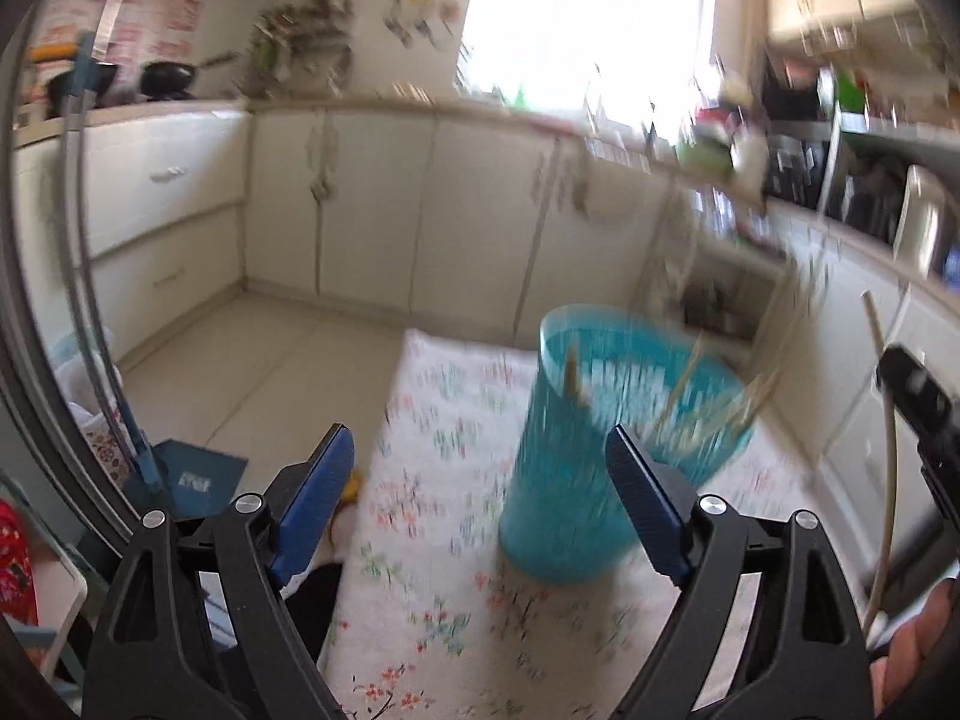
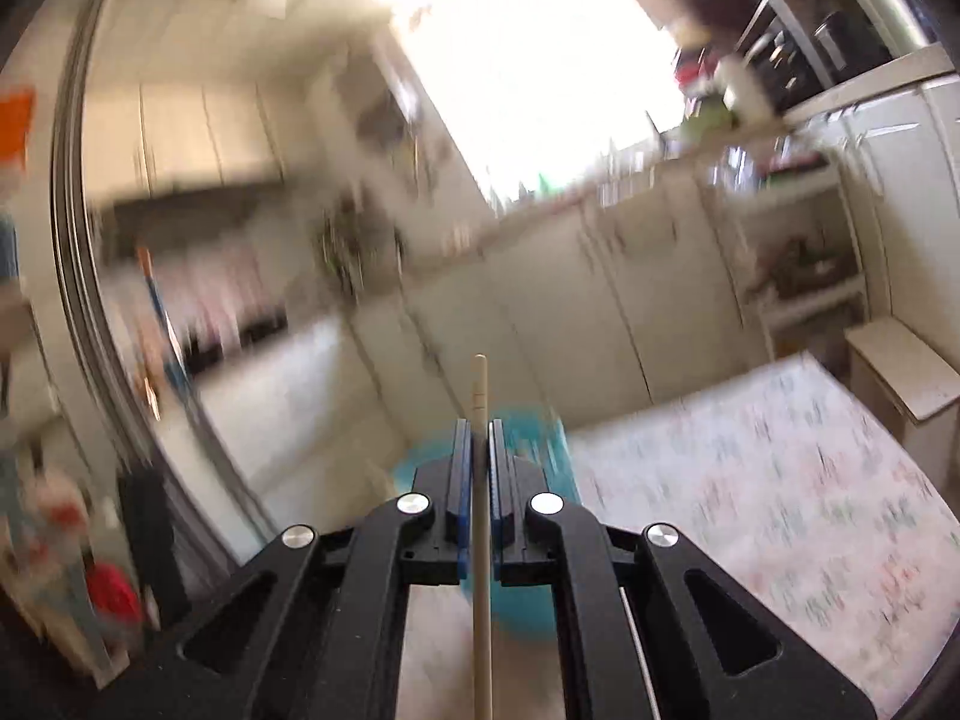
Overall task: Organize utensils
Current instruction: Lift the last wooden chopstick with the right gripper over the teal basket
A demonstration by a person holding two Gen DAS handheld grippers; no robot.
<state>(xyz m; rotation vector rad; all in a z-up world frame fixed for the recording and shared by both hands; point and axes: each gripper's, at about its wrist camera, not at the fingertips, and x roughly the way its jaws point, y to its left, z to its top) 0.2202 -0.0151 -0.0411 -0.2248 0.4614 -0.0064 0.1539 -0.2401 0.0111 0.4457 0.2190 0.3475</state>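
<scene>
A teal plastic cup [image 1: 600, 456] stands on the floral tablecloth [image 1: 432, 540] and holds several pale chopsticks [image 1: 678, 384]. My left gripper [image 1: 480, 450] is open and empty, its blue pads either side of the cup's near left. My right gripper [image 2: 480, 432] is shut on a single pale chopstick [image 2: 480, 480] that sticks out past the fingertips, with the teal cup [image 2: 540, 438] blurred just behind it. The right gripper also shows at the right edge of the left wrist view [image 1: 918, 396], holding that chopstick [image 1: 888, 456] above and right of the cup.
White kitchen cabinets [image 1: 372, 204] line the back, with a cluttered counter and rack [image 1: 798, 162] on the right. A blue dustpan [image 1: 198, 474] lies on the tiled floor at left. A white stool [image 2: 906, 384] stands beyond the table. Both views are motion-blurred.
</scene>
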